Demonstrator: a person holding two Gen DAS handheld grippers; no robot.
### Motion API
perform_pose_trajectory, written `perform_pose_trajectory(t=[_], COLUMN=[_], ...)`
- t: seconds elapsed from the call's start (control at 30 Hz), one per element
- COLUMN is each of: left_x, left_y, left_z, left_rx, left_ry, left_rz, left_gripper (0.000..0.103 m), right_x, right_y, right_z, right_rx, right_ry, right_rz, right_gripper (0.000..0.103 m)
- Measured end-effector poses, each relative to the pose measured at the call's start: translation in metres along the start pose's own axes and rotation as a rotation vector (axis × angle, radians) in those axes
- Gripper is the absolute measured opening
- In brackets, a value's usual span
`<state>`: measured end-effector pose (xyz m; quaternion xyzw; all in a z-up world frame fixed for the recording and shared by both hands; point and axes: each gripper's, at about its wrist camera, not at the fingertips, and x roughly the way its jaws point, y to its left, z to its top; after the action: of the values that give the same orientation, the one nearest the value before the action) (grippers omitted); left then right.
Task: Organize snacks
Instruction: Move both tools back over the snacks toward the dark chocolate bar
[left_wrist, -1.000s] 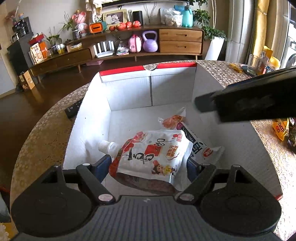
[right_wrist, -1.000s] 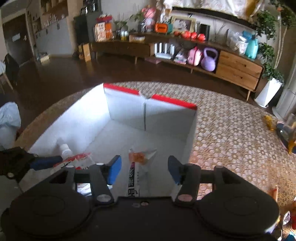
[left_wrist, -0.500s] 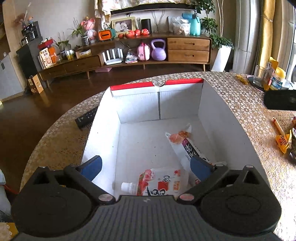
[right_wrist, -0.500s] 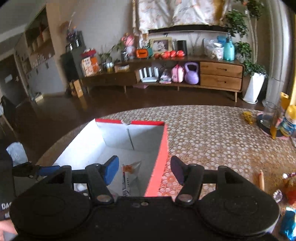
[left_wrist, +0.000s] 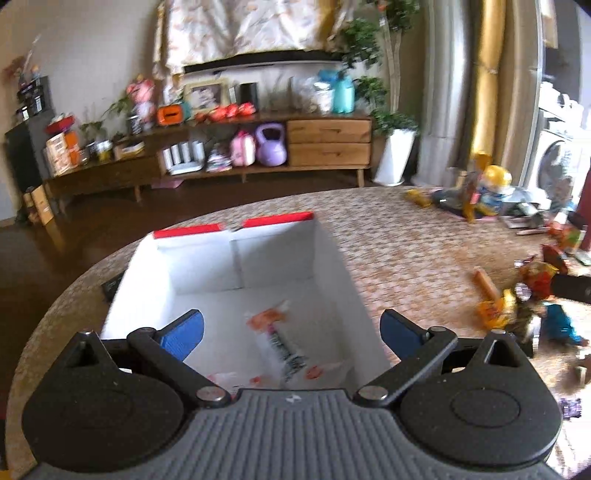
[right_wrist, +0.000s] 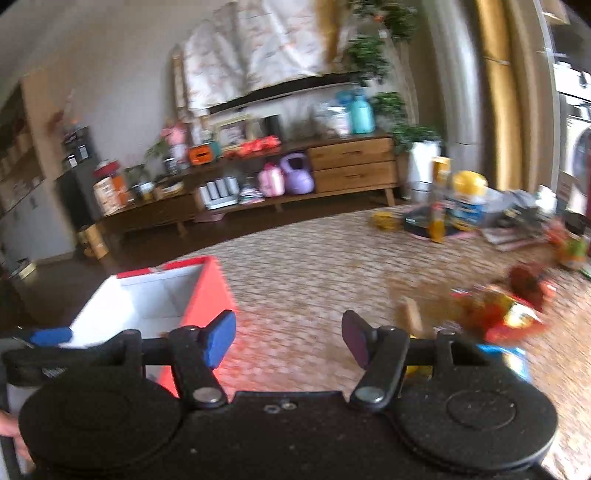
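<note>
My left tool (left_wrist: 291, 328) hangs spread wide and empty above the near end of the white box (left_wrist: 332, 266), where a long snack packet (left_wrist: 280, 339) lies on the floor with the edge of a pouch (left_wrist: 221, 378) just beside it. My right tool (right_wrist: 288, 338) is also parted with nothing in it, over the patterned bench (right_wrist: 314, 266) just right of the box's red outer wall. A blurred heap of loose snacks (right_wrist: 506, 310) lies ahead to its right.

A home living room: at 12 o'clock a long wooden sideboard (left_wrist: 229, 162) carries a framed photo (left_wrist: 202, 96), potted plants (left_wrist: 397, 144) and a purple kettlebell (left_wrist: 271, 144).
</note>
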<state>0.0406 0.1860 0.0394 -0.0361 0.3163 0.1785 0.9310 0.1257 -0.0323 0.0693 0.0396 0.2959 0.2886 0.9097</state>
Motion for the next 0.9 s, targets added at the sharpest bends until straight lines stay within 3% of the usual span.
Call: perform_pose_trajectory(t=[0.43,0.9], left_x=[-0.004,0.022], left_y=[-0.078,-0.162], left_z=[0.007,-0.003], left_rx=[0.132,0.266], left_ry=[-0.058,-0.051], left_rz=[-0.175,-0.344], left_gripper=[0.103,0.103], right_x=[-0.027,-0.040], right_y=[-0.065,-0.119], right_z=[-0.034,-0.062], right_rx=[0.086,0.160], right_ry=[-0.010,0.000], right_rz=[-0.156,-0.292], right_gripper=[0.068,0.074])
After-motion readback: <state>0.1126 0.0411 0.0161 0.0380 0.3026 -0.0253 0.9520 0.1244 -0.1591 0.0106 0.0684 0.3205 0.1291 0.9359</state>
